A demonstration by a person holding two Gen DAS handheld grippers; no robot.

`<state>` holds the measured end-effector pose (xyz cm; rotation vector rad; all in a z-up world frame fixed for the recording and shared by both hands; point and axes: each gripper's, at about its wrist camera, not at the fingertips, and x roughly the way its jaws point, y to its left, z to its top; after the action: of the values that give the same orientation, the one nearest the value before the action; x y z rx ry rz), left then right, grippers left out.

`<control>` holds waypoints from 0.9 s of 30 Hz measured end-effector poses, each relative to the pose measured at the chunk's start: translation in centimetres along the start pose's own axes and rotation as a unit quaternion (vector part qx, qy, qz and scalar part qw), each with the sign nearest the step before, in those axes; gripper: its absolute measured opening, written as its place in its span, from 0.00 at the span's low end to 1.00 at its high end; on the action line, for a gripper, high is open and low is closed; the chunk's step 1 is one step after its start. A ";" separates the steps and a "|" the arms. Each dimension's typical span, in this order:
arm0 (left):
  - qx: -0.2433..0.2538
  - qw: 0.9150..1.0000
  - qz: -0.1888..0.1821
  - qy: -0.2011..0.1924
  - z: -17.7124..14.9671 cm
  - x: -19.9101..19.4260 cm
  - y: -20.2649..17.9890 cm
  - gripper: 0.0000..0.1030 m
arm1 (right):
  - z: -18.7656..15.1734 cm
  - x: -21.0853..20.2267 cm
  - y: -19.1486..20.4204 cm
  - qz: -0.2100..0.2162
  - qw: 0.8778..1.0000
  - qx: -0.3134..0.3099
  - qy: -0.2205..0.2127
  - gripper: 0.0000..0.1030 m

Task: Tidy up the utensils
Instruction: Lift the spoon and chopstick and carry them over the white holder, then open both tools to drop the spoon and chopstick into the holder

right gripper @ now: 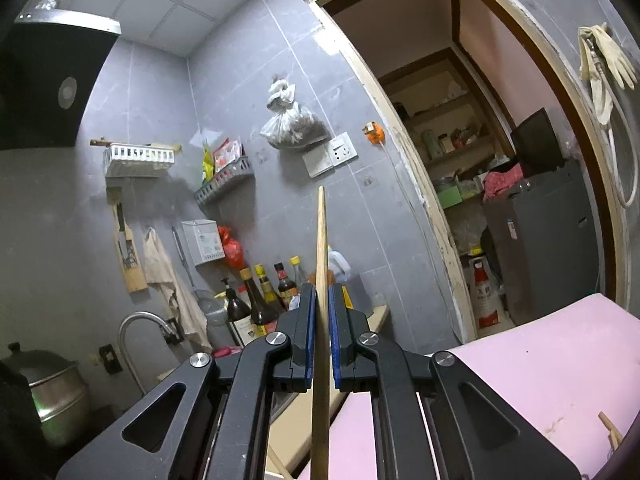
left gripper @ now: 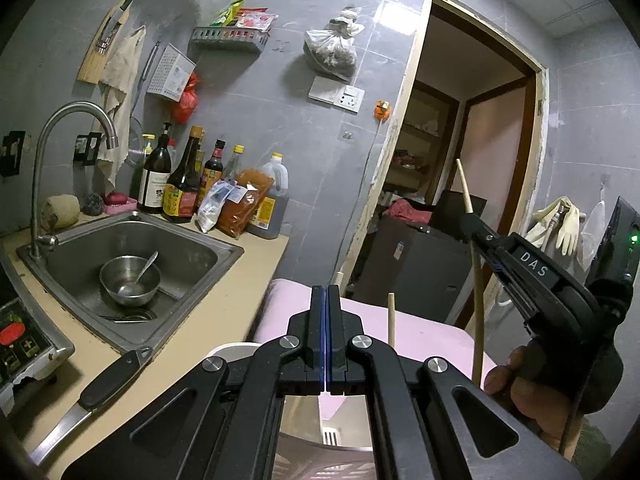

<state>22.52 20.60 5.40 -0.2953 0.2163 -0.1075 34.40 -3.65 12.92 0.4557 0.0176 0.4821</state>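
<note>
The left gripper [left gripper: 326, 292] has its fingers pressed together with nothing between them, above a pink board [left gripper: 420, 332]. The right gripper [right gripper: 322, 292] has its fingers clamped on a wooden chopstick [right gripper: 321, 240] held upright. Another chopstick [left gripper: 391, 318] stands by the board. A knife [left gripper: 100, 392] lies on the table [left gripper: 240, 296] near its front edge, beside the sink [left gripper: 192, 248], which holds a steel bowl [left gripper: 130, 280].

Your left gripper [left gripper: 326, 300] points slightly downward, jaws pressed together on nothing. Your right gripper [right gripper: 322, 300] is level, clamped on an upright chopstick [right gripper: 320, 264]; your right hand [left gripper: 532, 396] grips its handle.
</note>
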 end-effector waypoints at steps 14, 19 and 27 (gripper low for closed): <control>0.008 1.000 0.001 -0.005 0.0 -0.4 -0.7 0.00 | 0.9 -0.6 0.2 0.013 0.999 0.016 -0.031 0.05; 0.012 1.000 0.004 -0.004 -0.1 -0.6 -0.8 0.00 | 0.1 -0.5 0.5 0.013 1.000 -0.001 -0.011 0.05; 0.010 1.000 -0.013 0.005 -0.2 -0.9 -1.2 0.00 | -0.9 -2.6 0.2 0.028 0.996 -0.061 0.063 0.08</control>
<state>21.49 19.57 5.77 -0.2774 0.2211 -0.1377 31.94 -4.31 11.97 0.3057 0.0969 0.5627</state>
